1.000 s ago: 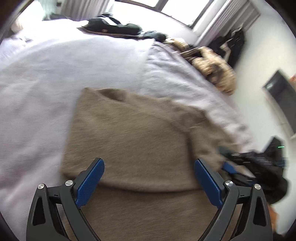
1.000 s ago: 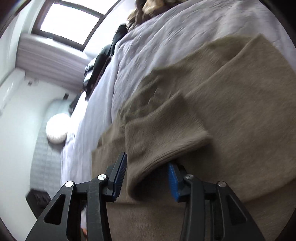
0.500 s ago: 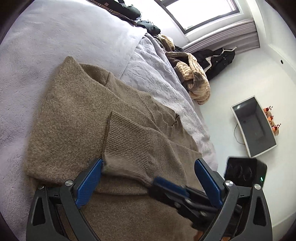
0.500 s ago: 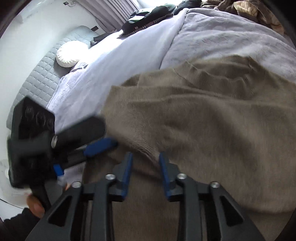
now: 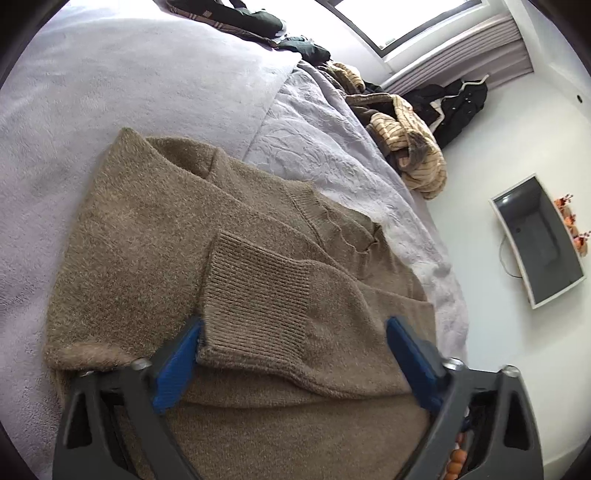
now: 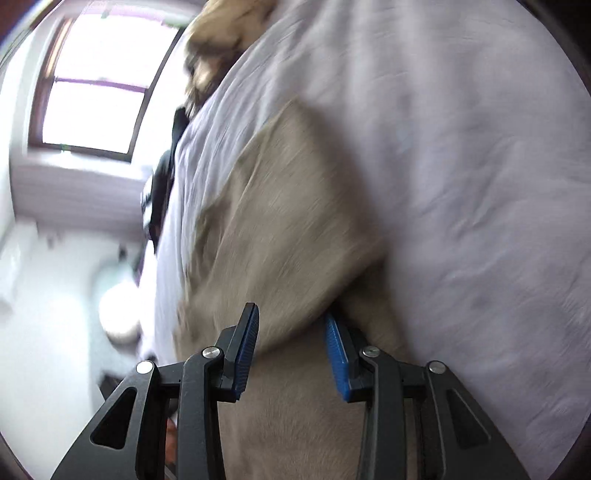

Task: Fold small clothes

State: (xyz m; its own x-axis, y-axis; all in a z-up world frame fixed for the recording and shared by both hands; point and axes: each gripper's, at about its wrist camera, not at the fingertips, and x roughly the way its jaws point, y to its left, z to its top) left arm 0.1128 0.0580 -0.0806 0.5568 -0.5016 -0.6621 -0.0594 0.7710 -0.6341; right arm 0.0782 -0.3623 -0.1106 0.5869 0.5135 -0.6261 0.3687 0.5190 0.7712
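Note:
A brown knit sweater (image 5: pixel 155 236) lies flat on the lilac bed, one sleeve folded across its body with the ribbed cuff (image 5: pixel 258 295) on top. My left gripper (image 5: pixel 295 350) is open wide, low over the sweater, its blue pads either side of the cuff. In the blurred right wrist view the sweater (image 6: pixel 288 229) lies on the bedcover. My right gripper (image 6: pixel 291 347) is partly open, with a fold of the sweater lying between its blue pads; no squeeze shows.
Lilac blanket (image 5: pixel 110 81) and quilted cover (image 5: pixel 332 155) span the bed. Striped tan clothes (image 5: pixel 406 147) and dark garments (image 5: pixel 258 22) are heaped at the far side. A grey tray (image 5: pixel 539 240) sits on the floor right of the bed. Window at back (image 6: pixel 92 99).
My right gripper has opened, left the cuff lying on the sweater and swung away out of the left wrist view. My left gripper has stayed open over the cuff.

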